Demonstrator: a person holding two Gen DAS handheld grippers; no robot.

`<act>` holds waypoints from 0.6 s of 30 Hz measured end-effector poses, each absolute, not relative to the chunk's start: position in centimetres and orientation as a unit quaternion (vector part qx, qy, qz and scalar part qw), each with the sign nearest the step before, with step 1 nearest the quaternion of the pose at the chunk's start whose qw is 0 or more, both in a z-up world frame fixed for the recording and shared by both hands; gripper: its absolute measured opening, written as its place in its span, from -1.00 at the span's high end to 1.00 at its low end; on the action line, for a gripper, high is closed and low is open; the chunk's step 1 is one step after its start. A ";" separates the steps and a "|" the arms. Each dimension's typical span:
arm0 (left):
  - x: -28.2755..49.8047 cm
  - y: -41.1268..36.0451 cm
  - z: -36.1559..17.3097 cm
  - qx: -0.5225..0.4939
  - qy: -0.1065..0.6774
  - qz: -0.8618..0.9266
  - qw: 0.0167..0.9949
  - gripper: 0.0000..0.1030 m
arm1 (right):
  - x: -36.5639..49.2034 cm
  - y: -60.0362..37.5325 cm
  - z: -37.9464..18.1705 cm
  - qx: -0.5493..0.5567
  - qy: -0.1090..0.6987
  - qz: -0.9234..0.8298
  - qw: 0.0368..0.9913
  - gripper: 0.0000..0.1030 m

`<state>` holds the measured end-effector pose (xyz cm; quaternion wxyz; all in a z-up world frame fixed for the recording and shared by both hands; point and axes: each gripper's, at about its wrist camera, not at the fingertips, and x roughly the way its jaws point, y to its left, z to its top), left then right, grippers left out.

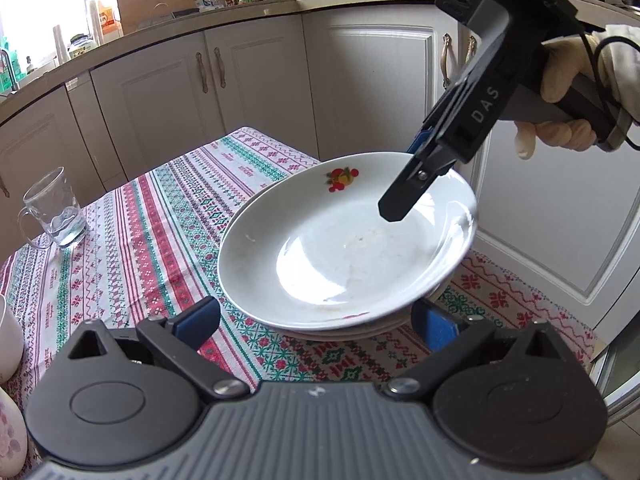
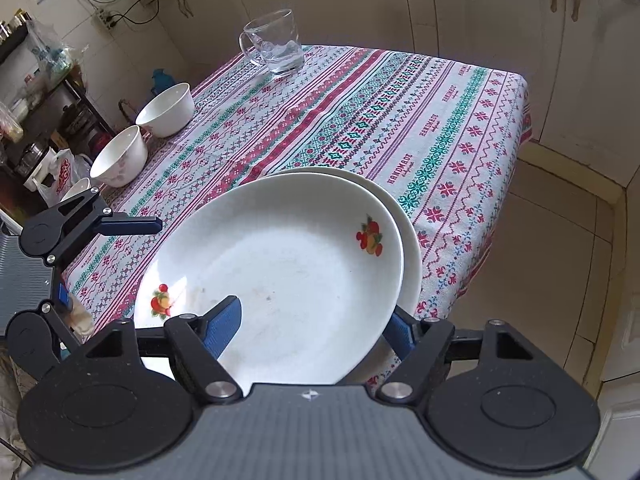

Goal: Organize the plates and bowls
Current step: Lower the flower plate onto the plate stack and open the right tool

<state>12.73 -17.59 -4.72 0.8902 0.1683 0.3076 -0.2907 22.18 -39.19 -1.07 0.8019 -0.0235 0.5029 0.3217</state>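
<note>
White china is the matter here: a top plate (image 2: 276, 264) with fruit prints sits tilted on a stack of plates (image 1: 360, 330) near the table's (image 2: 460, 128) right edge, by its near corner, on a striped cloth. The right claw (image 2: 316, 326) straddles that plate's rim, one blue pad above the face, the other beneath the edge; whether the pads truly press on it I cannot tell, though the plate's tilt suggests it is being carried. The plate lies straight ahead of this claw, its lower edge toward the left claw (image 1: 320, 326), which stands apart and empty just short of the stack, rim between its fingers but untouched. Of the two, the right is plainly the nearer. Two bowls (image 2: 144, 136) wait along the far left edge, well apart from the stack, and a glass mug (image 2: 274, 42) stands at the far end. I judge the next move depends on levelling the plate onto the stack.
</note>
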 end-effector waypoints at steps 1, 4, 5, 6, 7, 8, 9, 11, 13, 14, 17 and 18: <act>12.7 -17.6 -4.8 0.169 0.308 -0.289 0.890 -0.96 | 22.1 -39.2 -1.0 -0.024 0.503 0.321 0.802 -0.57; 12.9 -17.5 -4.9 0.167 0.309 -0.291 0.890 -0.96 | 21.9 -39.1 -0.9 -0.030 0.503 0.319 0.803 -0.57; 12.9 -17.4 -4.9 0.166 0.310 -0.291 0.890 -0.96 | 21.8 -39.0 -0.9 -0.031 0.503 0.318 0.803 -0.57; 12.9 -17.4 -4.9 0.166 0.310 -0.292 0.890 -0.96 | 21.7 -39.0 -0.9 -0.033 0.503 0.318 0.803 -0.57; 12.9 -17.4 -4.9 0.166 0.310 -0.291 0.890 -0.96 | 21.7 -39.0 -0.8 -0.033 0.503 0.317 0.803 -0.57; 12.9 -17.4 -4.9 0.166 0.310 -0.291 0.890 -0.97 | 21.6 -39.0 -0.8 -0.034 0.503 0.316 0.804 -0.57; 12.9 -17.4 -4.9 0.166 0.310 -0.291 0.890 -0.97 | 21.5 -38.9 -0.8 -0.036 0.503 0.315 0.804 -0.57; 12.9 -17.3 -4.9 0.166 0.310 -0.290 0.890 -0.96 | 21.4 -38.9 -0.6 -0.039 0.504 0.312 0.805 -0.58; 12.9 -17.1 -5.0 0.165 0.310 -0.289 0.890 -0.96 | 21.2 -38.8 -0.6 -0.043 0.504 0.310 0.805 -0.58; 13.0 -17.1 -5.0 0.165 0.311 -0.290 0.890 -0.96 | 21.1 -38.7 -0.5 -0.045 0.504 0.308 0.805 -0.58; 13.1 -16.9 -5.1 0.162 0.314 -0.293 0.889 -0.97 | 20.9 -38.6 -0.4 -0.048 0.505 0.305 0.806 -0.60; 13.1 -16.8 -5.2 0.161 0.315 -0.293 0.888 -0.97 | 20.8 -38.5 -0.4 -0.049 0.505 0.304 0.807 -0.60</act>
